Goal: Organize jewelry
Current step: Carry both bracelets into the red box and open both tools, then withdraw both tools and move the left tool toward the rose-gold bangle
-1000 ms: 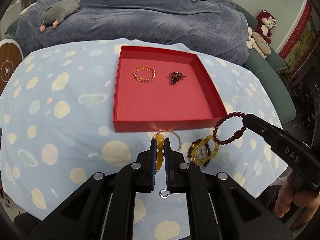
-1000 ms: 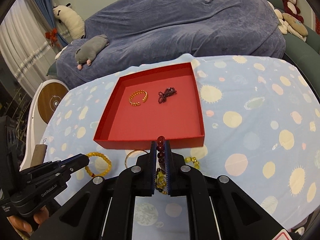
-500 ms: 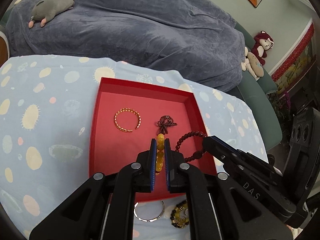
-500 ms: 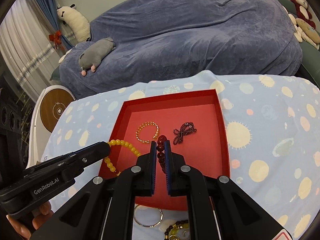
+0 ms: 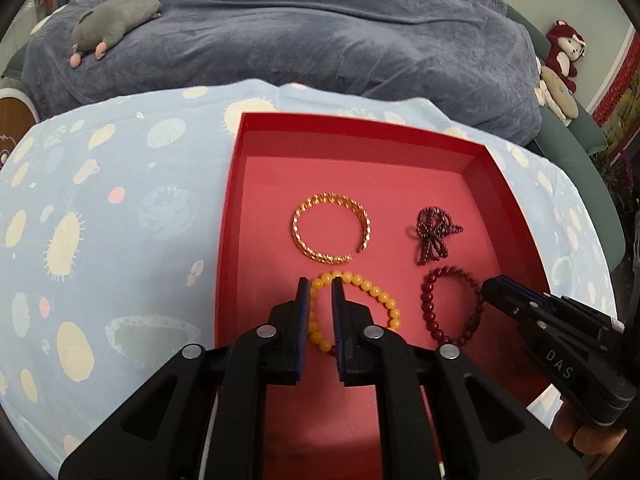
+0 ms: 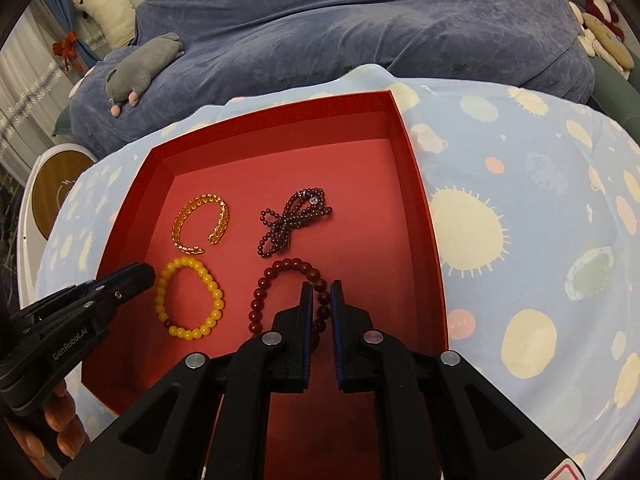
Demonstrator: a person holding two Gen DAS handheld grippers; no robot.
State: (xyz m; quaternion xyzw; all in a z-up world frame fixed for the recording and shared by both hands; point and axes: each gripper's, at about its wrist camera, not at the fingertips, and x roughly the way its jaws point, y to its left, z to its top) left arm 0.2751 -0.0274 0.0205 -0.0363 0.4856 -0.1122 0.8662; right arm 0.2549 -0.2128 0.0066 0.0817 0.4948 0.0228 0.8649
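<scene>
Inside the red tray [image 5: 228, 216] lie 4 pieces: gold bangle [image 5: 331, 229], dark beaded bow [image 5: 434, 236], yellow bead bracelet [image 5: 374, 300] and dark red bead bracelet [image 6: 276, 276]. Both jaws have just been opening (pads off the beads): left gripper [image 5: 319, 300] straddles the yellow one, right gripper [image 6: 321, 304] the red.

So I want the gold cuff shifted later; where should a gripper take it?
Grip the gold cuff across its closed band, on the side opposite the gap, coming straight down from above. It lies flat in the red tray, apart from the other pieces, so one finger fits inside the ring.
</scene>
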